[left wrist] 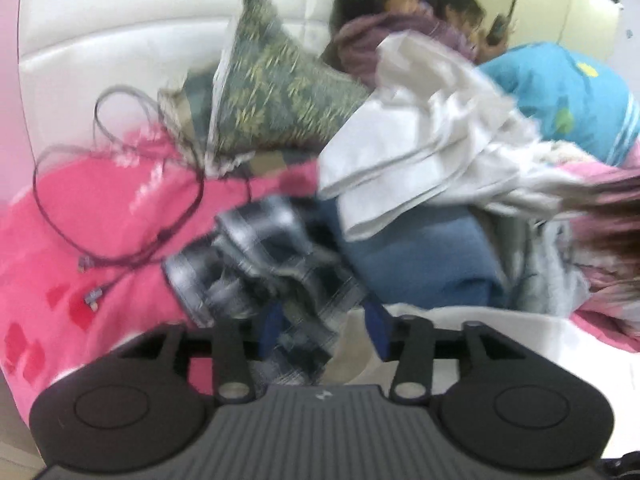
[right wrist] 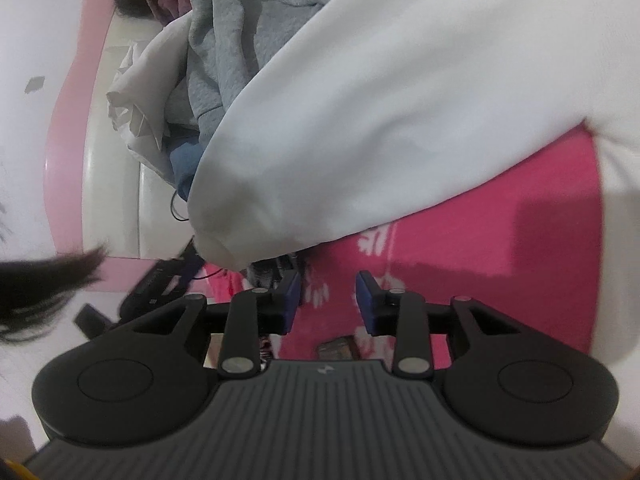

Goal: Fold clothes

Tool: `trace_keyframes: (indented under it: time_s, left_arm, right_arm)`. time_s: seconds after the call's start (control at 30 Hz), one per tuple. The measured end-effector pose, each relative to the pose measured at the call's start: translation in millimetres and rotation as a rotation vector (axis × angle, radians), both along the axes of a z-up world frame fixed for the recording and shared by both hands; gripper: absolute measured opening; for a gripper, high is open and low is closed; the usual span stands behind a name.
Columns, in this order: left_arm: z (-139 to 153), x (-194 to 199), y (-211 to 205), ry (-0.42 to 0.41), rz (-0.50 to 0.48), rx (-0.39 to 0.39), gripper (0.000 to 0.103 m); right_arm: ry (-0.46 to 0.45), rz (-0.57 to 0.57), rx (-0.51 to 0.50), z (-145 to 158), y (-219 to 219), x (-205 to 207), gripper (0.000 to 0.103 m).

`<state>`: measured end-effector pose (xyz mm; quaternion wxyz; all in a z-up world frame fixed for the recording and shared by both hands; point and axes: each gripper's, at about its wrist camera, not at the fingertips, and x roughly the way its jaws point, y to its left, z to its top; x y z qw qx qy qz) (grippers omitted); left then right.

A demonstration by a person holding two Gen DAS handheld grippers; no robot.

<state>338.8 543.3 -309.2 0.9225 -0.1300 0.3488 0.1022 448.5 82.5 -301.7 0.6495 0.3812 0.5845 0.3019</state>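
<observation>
A blurred black-and-white plaid garment [left wrist: 256, 264] runs diagonally up-left – bunched – between the left gripper's [left wrist: 320, 328] parted jaws. The right gripper [right wrist: 328, 304] gapes empty over pink bedding [right wrist: 480, 240].

A bedroom in a home is shown. A bed is covered by a pink bedspread [left wrist: 80, 216], patterned with white in the right wrist view, and is backed by a white padded headboard [left wrist: 120, 40]. Clothes are heaped on it: a plaid shirt [left wrist: 260, 248], a grey sweatshirt [right wrist: 224, 40] and a white garment [left wrist: 420, 140]. A leaf-patterned cushion [left wrist: 276, 92] is propped there, and pale panels [left wrist: 580, 8], possibly wardrobe doors, are seen blurred behind.
</observation>
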Motion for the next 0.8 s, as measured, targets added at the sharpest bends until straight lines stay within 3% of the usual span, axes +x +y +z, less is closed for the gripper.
trace_keyframes:
  time_s: [0.17, 0.27, 0.37, 0.47, 0.6, 0.7, 0.8]
  left_arm:
    - [22.0, -17.7, -31.5, -0.049, -0.074, -0.039, 0.076]
    - [21.3, -20.4, -56.0, -0.043, -0.155, -0.092, 0.08]
    - [9.4, -21.8, -86.1, -0.029, -0.242, -0.127, 0.083]
    - [-8.6, -17.2, -120.8, 0.013, -0.327, -0.169, 0.084]
    - [-34.2, -12.8, -168.2, 0.03, -0.382, -0.207, 0.084]
    - [-57.4, -10.1, -210.0, 0.015, -0.423, -0.189, 0.084]
    - [-81.6, -6.2, -256.7, 0.035, -0.448, -0.082, 0.081]
  right_arm:
    - [-0.089, 0.074, -0.119, 11.6, -14.9, -18.8, 0.031]
    - [-0.151, 0.124, -0.222, 19.4, -28.7, -33.1, 0.031]
    - [-0.218, 0.141, -0.324, 29.2, -49.0, -40.9, 0.03]
    - [-0.269, 0.083, -0.415, 43.3, -85.7, -37.0, 0.029]
    - [-0.403, 0.036, -0.562, 66.4, -138.3, -17.4, 0.028]
    - [-0.505, 0.025, -0.673, 72.5, -177.3, 10.7, 0.027]
    - [-0.571, 0.01, -0.754, 67.6, -210.0, 44.1, 0.023]
